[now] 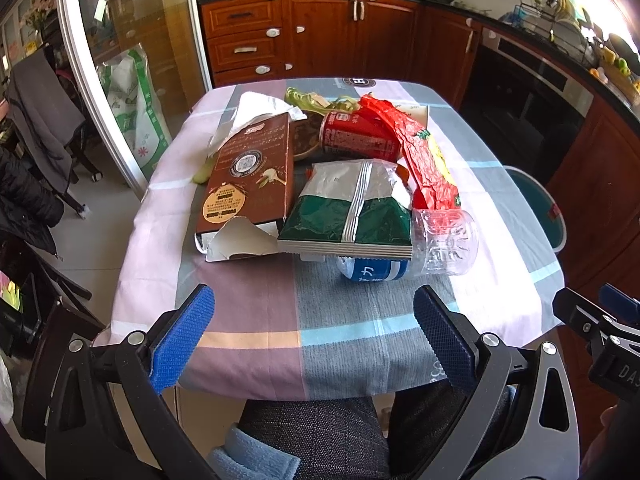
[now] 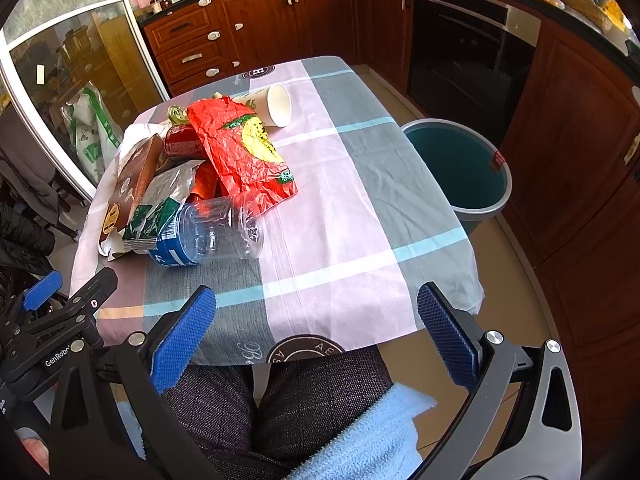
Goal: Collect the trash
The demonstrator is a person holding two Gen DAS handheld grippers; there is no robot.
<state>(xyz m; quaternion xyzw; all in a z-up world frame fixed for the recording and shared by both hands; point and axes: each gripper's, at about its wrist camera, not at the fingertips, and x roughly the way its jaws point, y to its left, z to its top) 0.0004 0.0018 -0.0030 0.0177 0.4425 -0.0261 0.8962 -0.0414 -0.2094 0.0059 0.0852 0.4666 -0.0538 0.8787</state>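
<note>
A pile of trash lies on the checked tablecloth (image 1: 248, 320): a torn brown carton (image 1: 248, 176), a green and silver snack bag (image 1: 352, 208), a clear plastic bottle (image 1: 432, 248) on its side, a red can (image 1: 356, 136), a crumpled red wrapper (image 2: 244, 152) and a tipped paper cup (image 2: 278, 105). My left gripper (image 1: 314, 344) hangs open over the table's near edge, short of the pile. My right gripper (image 2: 316, 336) is open too, above the near edge and to the right of the bottle (image 2: 224, 232). A teal-lined bin (image 2: 460, 168) stands on the floor beside the table's right side.
A person's legs (image 2: 304, 400) and a blue towel (image 2: 380, 440) are below the grippers. Wooden cabinets (image 1: 320, 32) and an oven (image 2: 468, 52) lie beyond the table. A glass door (image 1: 132, 72) and chairs with dark clothes (image 1: 36, 128) are at the left.
</note>
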